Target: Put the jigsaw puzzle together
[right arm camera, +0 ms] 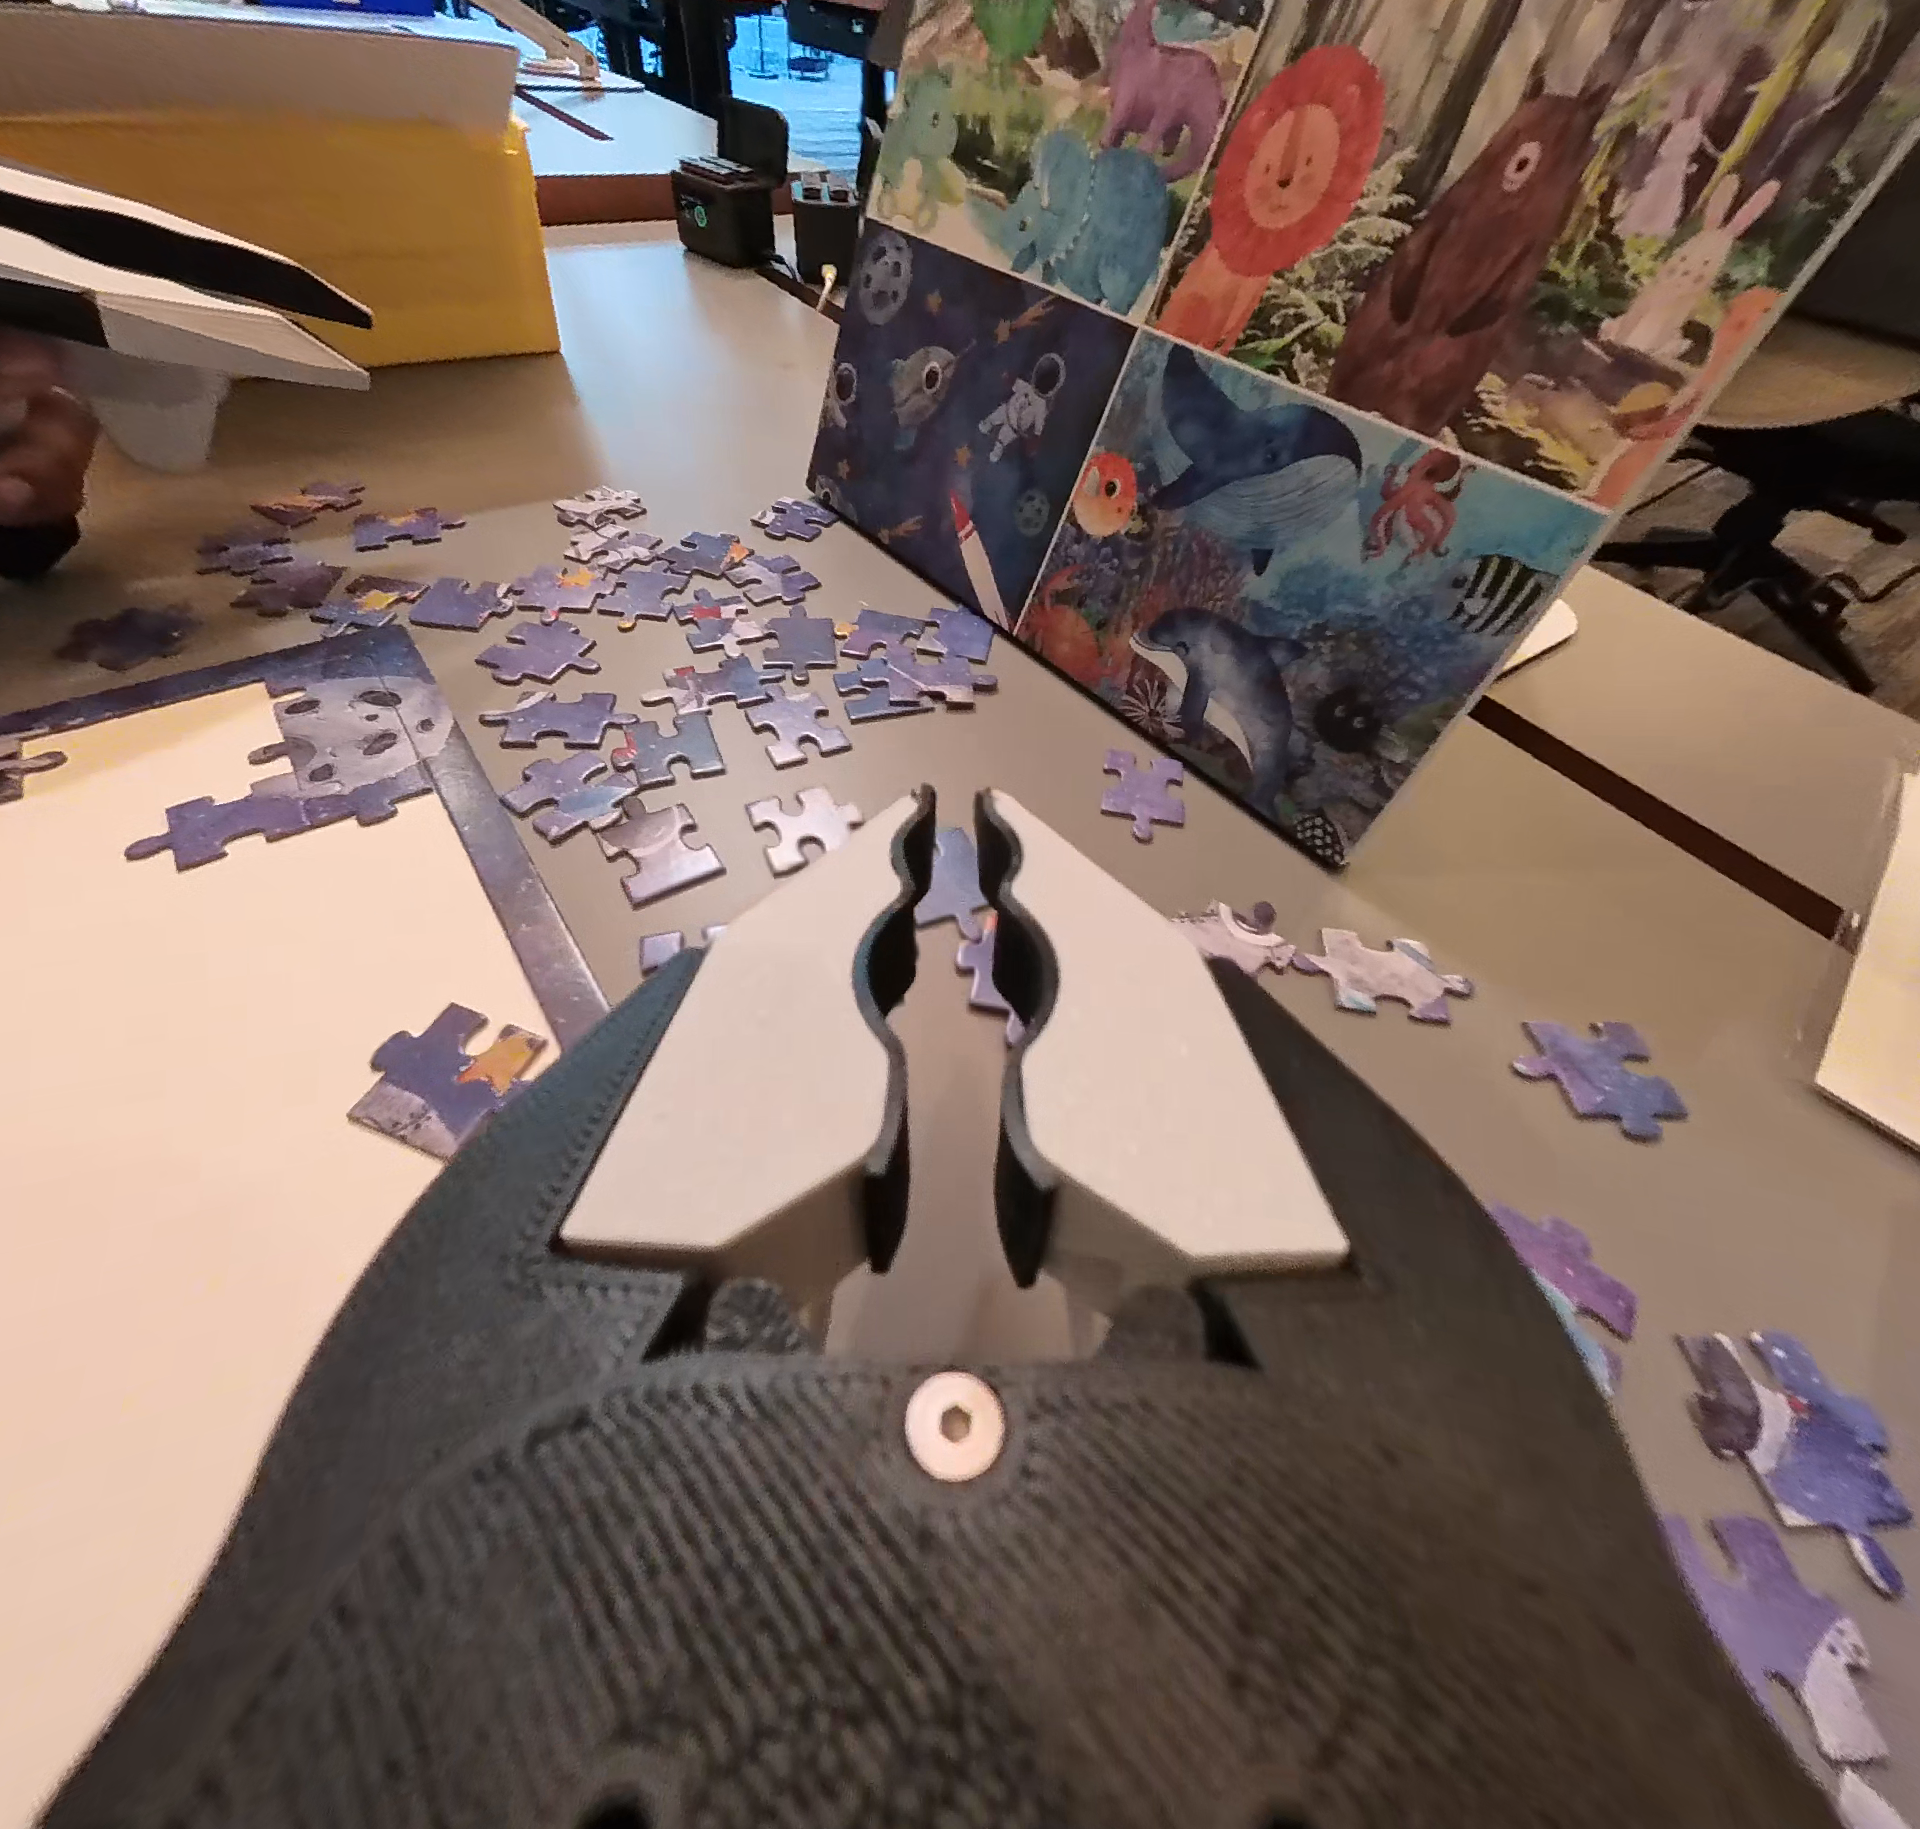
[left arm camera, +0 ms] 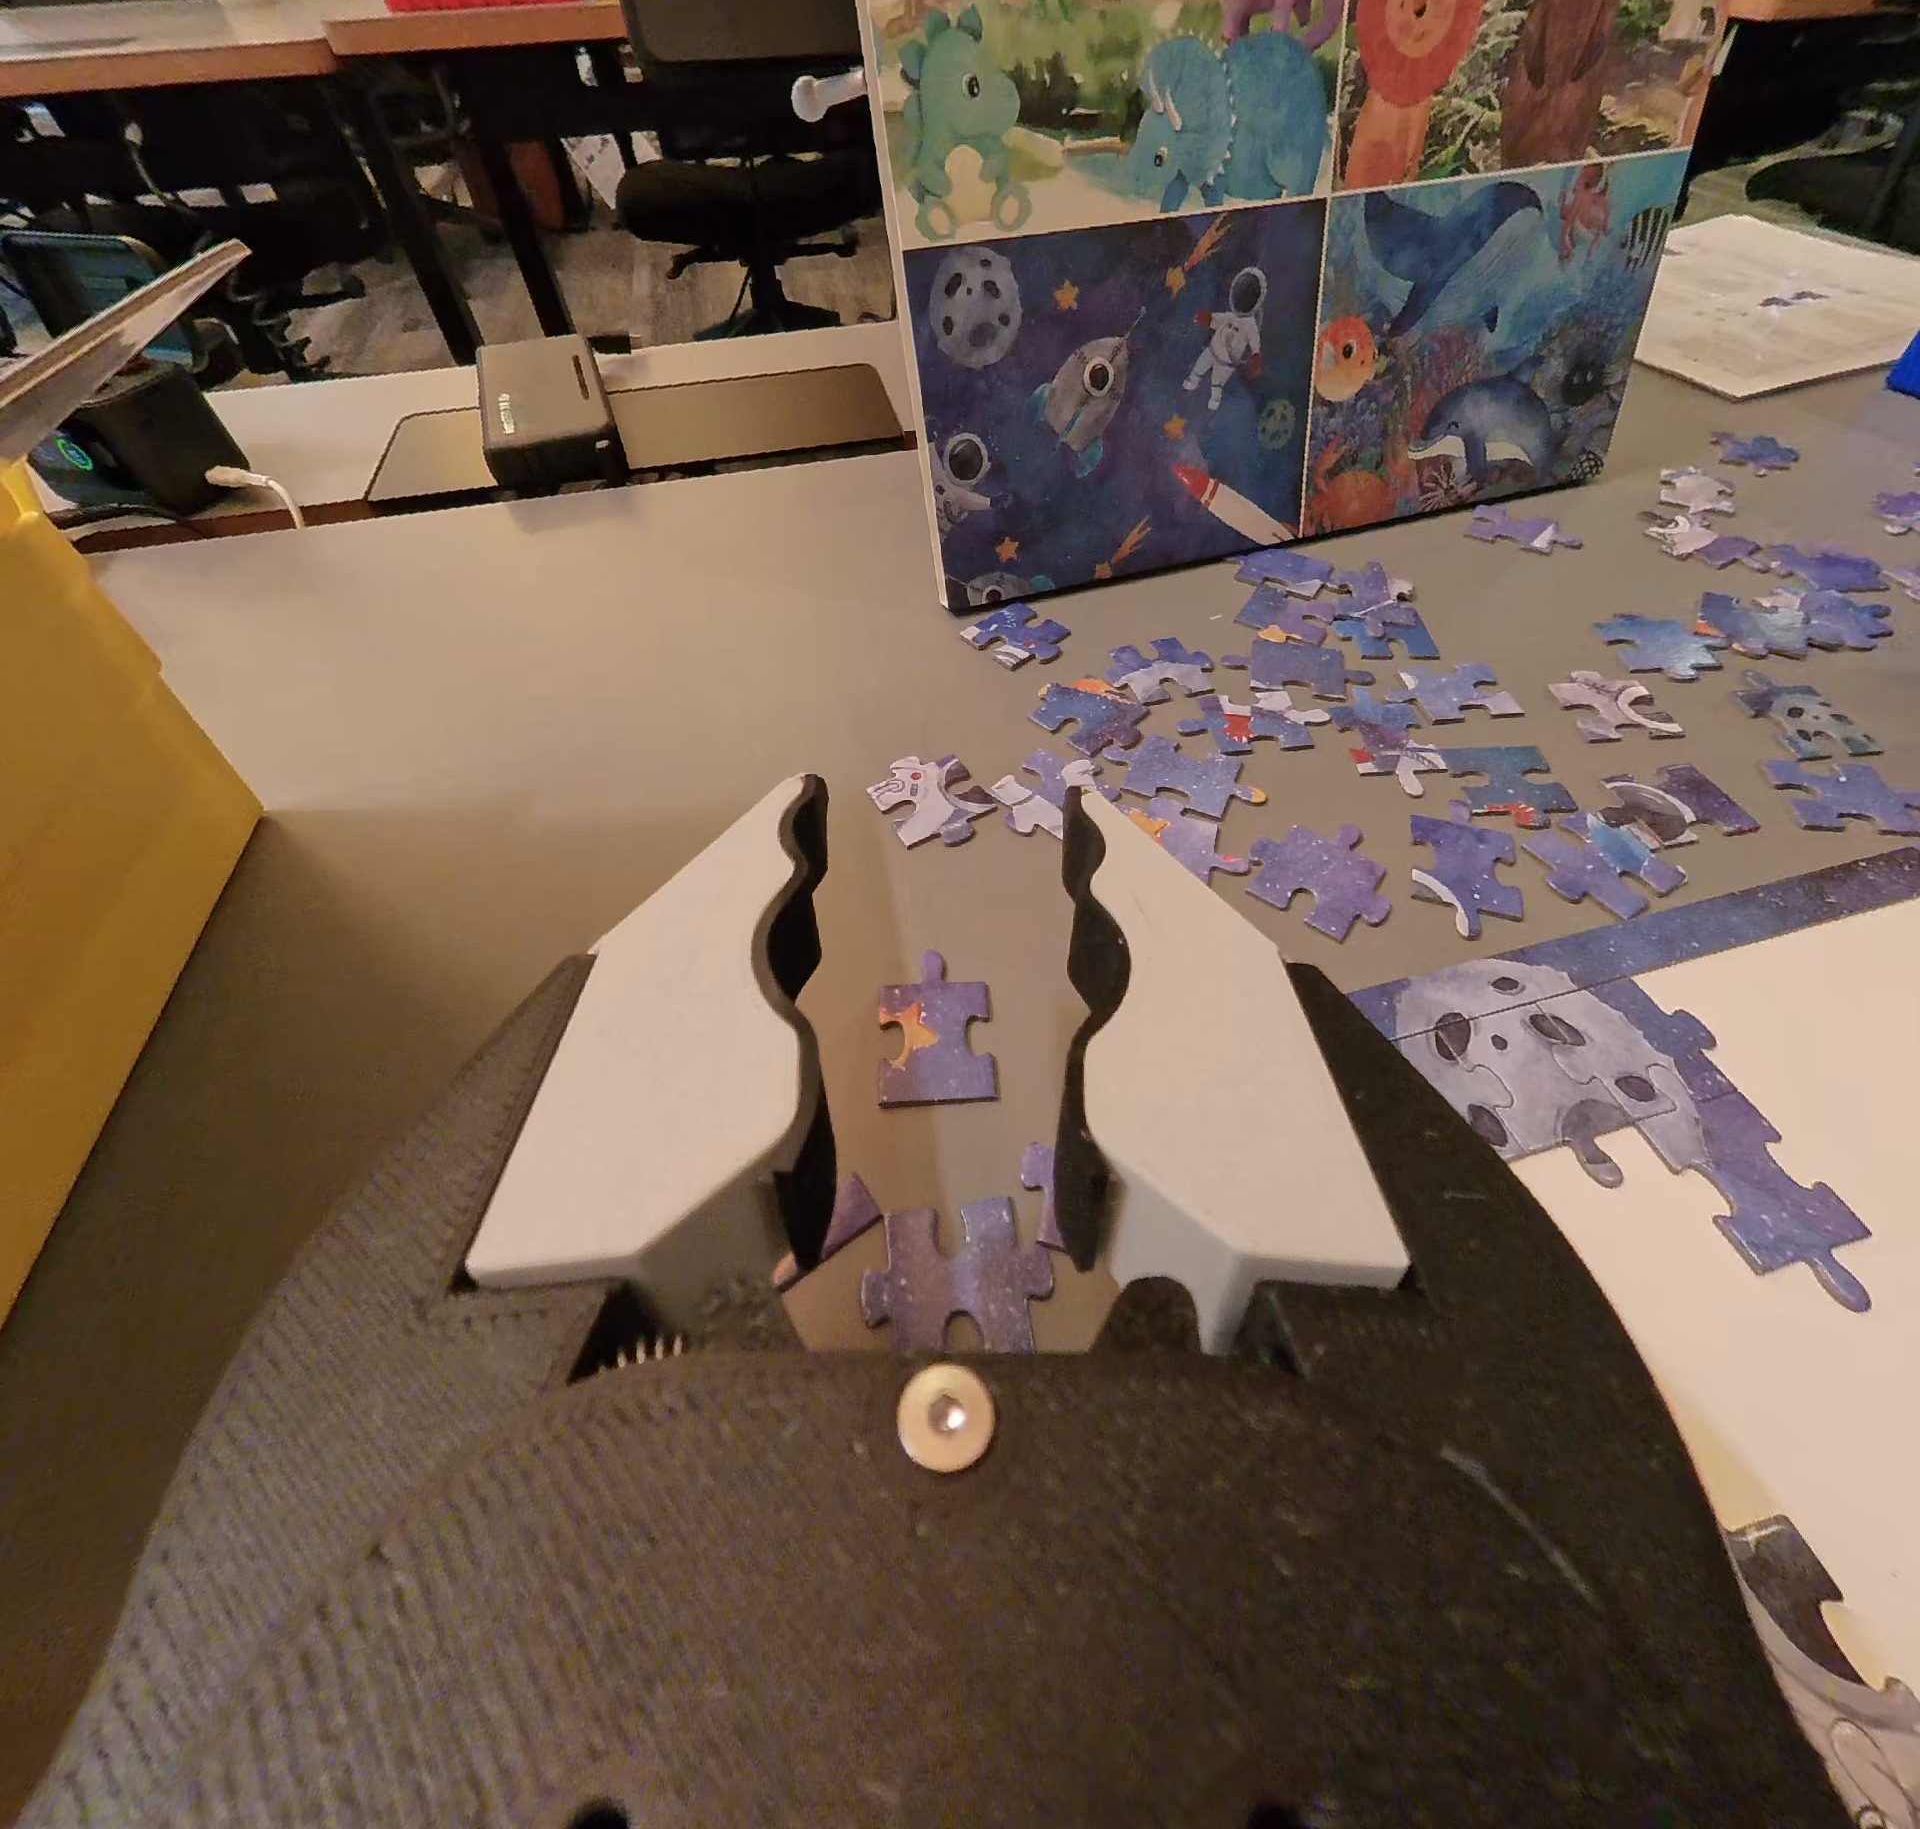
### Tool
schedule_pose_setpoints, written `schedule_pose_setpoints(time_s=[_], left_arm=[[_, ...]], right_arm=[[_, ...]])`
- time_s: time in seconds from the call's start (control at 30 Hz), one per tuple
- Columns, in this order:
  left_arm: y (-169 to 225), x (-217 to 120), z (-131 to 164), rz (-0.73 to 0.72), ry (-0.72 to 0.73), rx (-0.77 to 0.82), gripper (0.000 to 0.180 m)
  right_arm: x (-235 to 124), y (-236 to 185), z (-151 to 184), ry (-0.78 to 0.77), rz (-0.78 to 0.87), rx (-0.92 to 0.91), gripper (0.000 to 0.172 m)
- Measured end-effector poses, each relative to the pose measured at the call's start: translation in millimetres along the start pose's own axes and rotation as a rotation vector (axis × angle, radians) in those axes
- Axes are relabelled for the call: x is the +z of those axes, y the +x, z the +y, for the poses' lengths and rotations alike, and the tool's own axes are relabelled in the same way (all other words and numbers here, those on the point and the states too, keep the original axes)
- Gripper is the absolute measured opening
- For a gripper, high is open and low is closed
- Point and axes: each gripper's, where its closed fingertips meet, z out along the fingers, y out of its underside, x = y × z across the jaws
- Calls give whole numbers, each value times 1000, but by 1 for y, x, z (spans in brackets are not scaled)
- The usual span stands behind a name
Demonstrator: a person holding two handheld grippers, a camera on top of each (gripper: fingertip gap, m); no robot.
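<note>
My left gripper [left arm camera: 945,800] is open above the grey table [left arm camera: 520,657]. A purple puzzle piece with an orange star [left arm camera: 935,1036] lies flat on the table between its fingers, touching neither. The left gripper also shows in the right wrist view [right arm camera: 366,345], open, at the far left. My right gripper [right arm camera: 953,800] is almost closed, with a narrow gap at the tips. A small purple piece [right arm camera: 987,969] stands between the pads against the right one, and table shows between it and the left pad. Another piece [right arm camera: 948,886] lies flat just beyond.
Several loose purple pieces [right arm camera: 675,657] are scattered between the puzzle board [right arm camera: 208,1052], with its joined moon corner [right arm camera: 353,730], and the upright picture box [right arm camera: 1299,377]. A yellow bin [right arm camera: 416,221] and black chargers [right arm camera: 727,200] stand behind. A paper sheet [right arm camera: 1881,1000] lies at the right.
</note>
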Motion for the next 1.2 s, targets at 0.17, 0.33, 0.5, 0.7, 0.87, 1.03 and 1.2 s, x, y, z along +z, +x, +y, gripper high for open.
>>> schedule_pose_setpoints(time_s=[0.17,0.33,0.5,0.7,0.87,1.03,1.2], left_arm=[[0,0,0,0,-1,3,43],[0,0,0,1,-1,1,43],[0,0,0,1,0,1,43],[0,0,0,1,3,-1,43],[0,0,0,2,3,-1,43],[0,0,0,1,4,-1,43],[0,0,-1,1,9,-1,43]], right_arm=[[1,-4,-1,5,-5,-13,5],[2,-4,0,7,-20,13,4],[2,-4,0,7,-19,15,4],[2,-4,1,1,-19,11,4],[3,-4,2,-3,-19,12,5],[3,-4,3,-8,-19,12,5],[4,-5,3,-12,-18,9,5]])
